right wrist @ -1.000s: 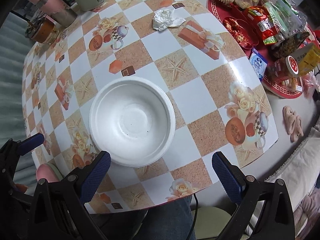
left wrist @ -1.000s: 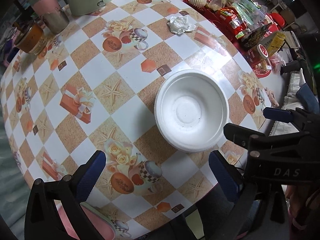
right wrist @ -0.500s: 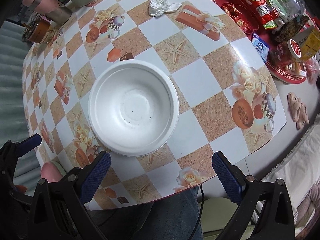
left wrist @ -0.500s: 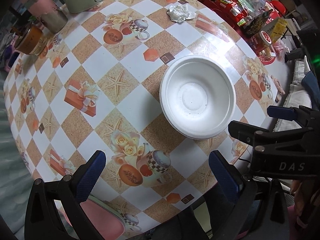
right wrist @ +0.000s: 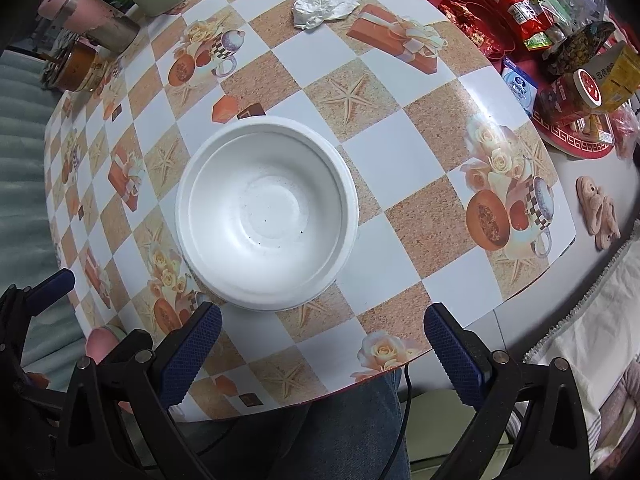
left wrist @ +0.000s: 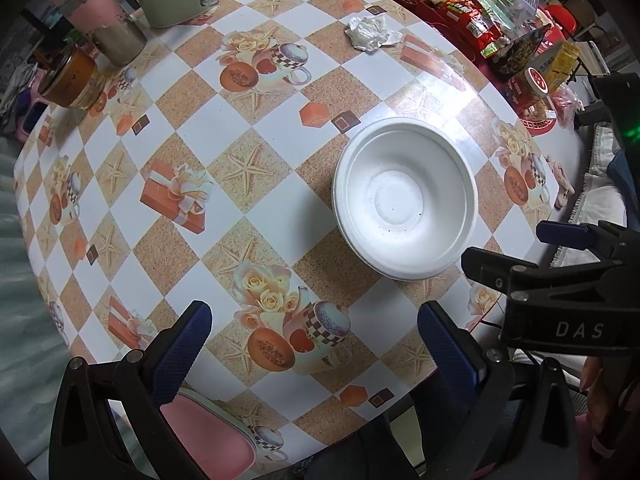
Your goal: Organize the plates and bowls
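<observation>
A: Bowl orientation?
B: White bowl (left wrist: pixel 405 197) (right wrist: pixel 267 213) is seen upright on the checked table (left wrist: pixel 256 96) (right wrist: pixel 404 148), mouth upward; round, no long axis.
A: Grippers?
B: Left gripper (left wrist: pixel 316 350) and right gripper (right wrist: pixel 322 344) are held wide, empty.

The bowl (left wrist: pixel 405 198) sits on the worktop (left wrist: pixel 256 128) near its front edge; crumpled paper (left wrist: pixel 370 32) lies behind it, jars (left wrist: pixel 72 80) far left.
</observation>
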`<state>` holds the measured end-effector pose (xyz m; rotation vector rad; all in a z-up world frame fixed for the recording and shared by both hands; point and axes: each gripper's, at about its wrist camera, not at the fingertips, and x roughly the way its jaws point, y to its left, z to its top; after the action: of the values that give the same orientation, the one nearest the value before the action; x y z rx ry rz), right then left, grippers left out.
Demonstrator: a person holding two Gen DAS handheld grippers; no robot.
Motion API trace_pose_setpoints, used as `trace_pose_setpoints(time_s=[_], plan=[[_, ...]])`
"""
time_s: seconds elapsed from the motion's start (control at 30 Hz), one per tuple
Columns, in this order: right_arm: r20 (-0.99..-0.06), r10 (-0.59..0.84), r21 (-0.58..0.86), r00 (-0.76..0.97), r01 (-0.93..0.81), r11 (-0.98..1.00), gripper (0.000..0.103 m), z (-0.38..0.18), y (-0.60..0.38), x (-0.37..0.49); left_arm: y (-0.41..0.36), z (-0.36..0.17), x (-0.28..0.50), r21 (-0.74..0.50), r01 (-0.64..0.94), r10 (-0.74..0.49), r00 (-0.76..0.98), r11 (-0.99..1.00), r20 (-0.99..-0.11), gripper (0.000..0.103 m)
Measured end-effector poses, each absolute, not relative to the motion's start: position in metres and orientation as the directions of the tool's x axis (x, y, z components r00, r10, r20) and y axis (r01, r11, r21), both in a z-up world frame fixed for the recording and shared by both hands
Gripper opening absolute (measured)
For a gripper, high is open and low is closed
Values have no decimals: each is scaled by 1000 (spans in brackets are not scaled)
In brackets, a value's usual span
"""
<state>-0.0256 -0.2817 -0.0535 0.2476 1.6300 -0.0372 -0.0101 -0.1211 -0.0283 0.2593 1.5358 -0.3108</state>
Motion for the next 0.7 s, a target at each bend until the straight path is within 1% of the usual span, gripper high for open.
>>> trace_pose_setpoints(time_s=[0.7], plan=[[-987, 131, 111, -92, 195, 974, 102, -62, -289, -31, -128, -39, -10, -46, 343, -37, -34, 938, -999, 103]])
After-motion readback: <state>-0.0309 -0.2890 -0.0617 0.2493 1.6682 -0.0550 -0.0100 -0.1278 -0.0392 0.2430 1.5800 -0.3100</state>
